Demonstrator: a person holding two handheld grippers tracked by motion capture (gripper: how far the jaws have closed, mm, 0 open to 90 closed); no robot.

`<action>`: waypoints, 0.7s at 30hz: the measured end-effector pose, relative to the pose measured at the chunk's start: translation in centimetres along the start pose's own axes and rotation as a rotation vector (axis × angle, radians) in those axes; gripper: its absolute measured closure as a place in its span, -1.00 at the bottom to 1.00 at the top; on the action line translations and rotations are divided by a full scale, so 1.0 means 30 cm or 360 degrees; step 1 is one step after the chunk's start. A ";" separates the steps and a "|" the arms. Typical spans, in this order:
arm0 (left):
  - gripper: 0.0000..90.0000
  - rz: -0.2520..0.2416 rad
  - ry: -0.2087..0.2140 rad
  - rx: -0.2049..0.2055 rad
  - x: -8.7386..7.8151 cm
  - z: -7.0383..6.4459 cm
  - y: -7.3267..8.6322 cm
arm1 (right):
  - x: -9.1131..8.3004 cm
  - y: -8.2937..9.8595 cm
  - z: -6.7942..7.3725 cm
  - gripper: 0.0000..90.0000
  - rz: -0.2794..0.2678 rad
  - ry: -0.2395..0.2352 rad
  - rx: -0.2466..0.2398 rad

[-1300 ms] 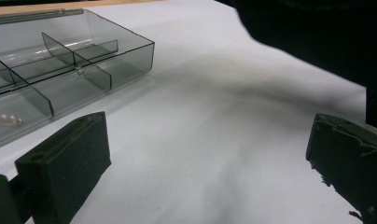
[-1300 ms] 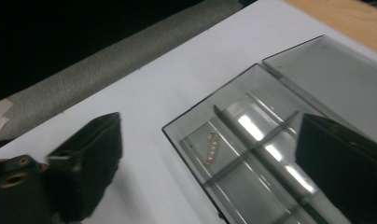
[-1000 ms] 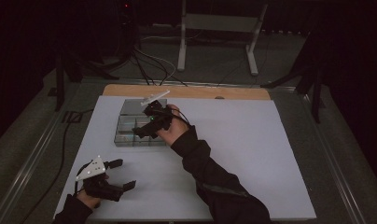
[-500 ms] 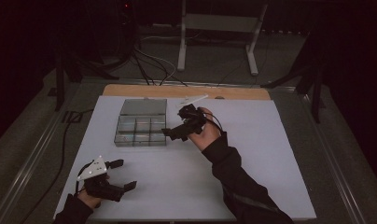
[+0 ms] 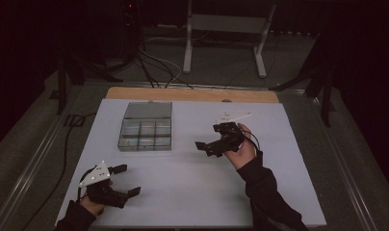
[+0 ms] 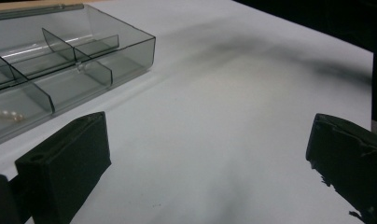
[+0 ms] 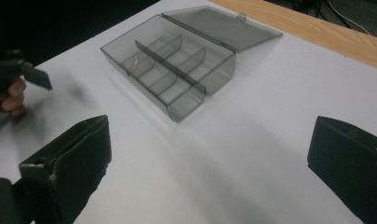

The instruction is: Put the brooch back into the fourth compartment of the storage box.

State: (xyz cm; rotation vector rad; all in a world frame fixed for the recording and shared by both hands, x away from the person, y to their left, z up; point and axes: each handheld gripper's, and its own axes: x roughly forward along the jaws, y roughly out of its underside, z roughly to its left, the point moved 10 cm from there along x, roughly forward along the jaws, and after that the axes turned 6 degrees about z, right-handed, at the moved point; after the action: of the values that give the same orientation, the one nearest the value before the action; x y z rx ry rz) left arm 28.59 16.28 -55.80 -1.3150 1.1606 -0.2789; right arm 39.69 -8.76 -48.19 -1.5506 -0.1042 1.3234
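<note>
At the near left corner of the tabletop [image 5: 192, 192], the left gripper [image 5: 126, 181] is being held low over the white sheet, its jaws spread wide with nothing between them; the hand behind it is being cut off by the bottom edge of the high view. In the left gripper view, a small pale beaded item [image 6: 7, 114] is being glimpsed in a near compartment of the clear box [image 6: 74, 60], too faint to be identified, and the box itself is being cropped at the left edge. Bare white surface is being left open between the two grippers and along the near edge.

Farther out, right of centre, the right gripper [image 5: 208, 146] is being held above the sheet, pointed toward the box, its jaws likewise spread and empty. The sleeve [image 5: 267, 192] behind it is being lost in shadow.

Farther still, the clear box [image 5: 145, 131] is being shown lying left of centre, its lid [image 5: 148, 109] folded back flat toward the wooden strip [image 5: 192, 94]. Beyond the tabletop, cables [image 5: 151, 62] and a stand [image 5: 226, 36] are being dimly made out on the dark floor.
</note>
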 end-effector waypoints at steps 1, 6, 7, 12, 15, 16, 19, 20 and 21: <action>-0.97 -0.0001 0.0001 -0.0001 0.001 0.000 0.000 | -0.010 0.014 -0.006 -1.00 -0.0015 0.0003 0.0003; -0.97 0.0002 -0.0001 0.0001 0.001 0.000 0.000 | -0.054 0.086 -0.038 -1.00 -0.0066 0.0033 0.0032; -0.97 -0.0002 -0.0001 -0.0001 0.000 0.000 -0.001 | -0.060 0.103 -0.045 -1.00 -0.0067 0.0043 0.0035; -0.97 0.0001 -0.0008 -0.0005 0.000 0.003 0.000 | -0.094 0.195 -0.076 -1.00 -0.0097 0.0056 0.0071; -0.97 -0.0001 -0.0010 -0.0006 0.000 0.004 0.000 | -0.115 0.253 -0.096 -1.00 -0.0116 0.0074 0.0086; -0.97 0.0004 -0.0008 -0.0005 0.001 0.002 0.001 | -0.121 0.272 -0.103 -1.00 -0.0108 0.0072 0.0096; -0.97 0.0007 -0.0005 0.0004 0.002 0.001 0.000 | -0.132 0.312 -0.123 -1.00 -0.0094 0.0102 0.0112; -0.97 0.0008 -0.0004 0.0003 0.002 0.001 0.000 | -0.143 0.358 -0.141 -1.00 -0.0071 0.0117 0.0143; -0.97 0.0011 -0.0006 0.0005 0.002 0.001 0.002 | -0.146 0.374 -0.147 -1.00 -0.0060 0.0129 0.0150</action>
State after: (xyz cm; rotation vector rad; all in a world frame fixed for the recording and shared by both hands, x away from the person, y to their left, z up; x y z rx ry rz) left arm 28.61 16.26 -55.89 -1.3081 1.1608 -0.2729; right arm 35.51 -19.36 -54.08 -1.5130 -0.0198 1.2172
